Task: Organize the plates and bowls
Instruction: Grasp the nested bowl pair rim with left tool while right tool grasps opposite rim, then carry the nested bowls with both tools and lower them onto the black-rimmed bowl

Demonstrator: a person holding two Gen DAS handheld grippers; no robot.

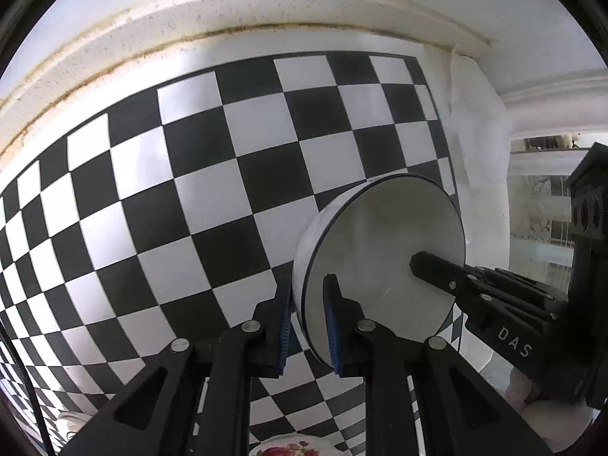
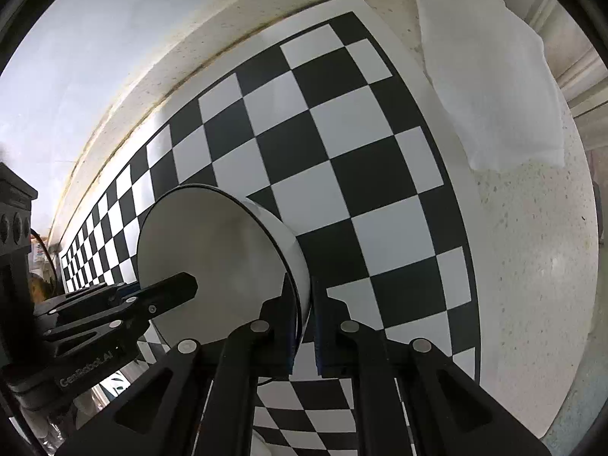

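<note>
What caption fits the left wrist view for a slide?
Both grippers, left and right, clamp opposite rims of a white bowl on a checkered mat.

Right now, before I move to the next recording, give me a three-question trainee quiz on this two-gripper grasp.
1. True or false: the left gripper and the right gripper both clamp the rim of the same white bowl.
2. What does the bowl stand on? A) the checkered mat B) a wooden tray C) a metal rack
3. Fill in: the crumpled white ____ lies on the counter beyond the mat's corner.

Key: 1 true; 2 A; 3 cloth
</note>
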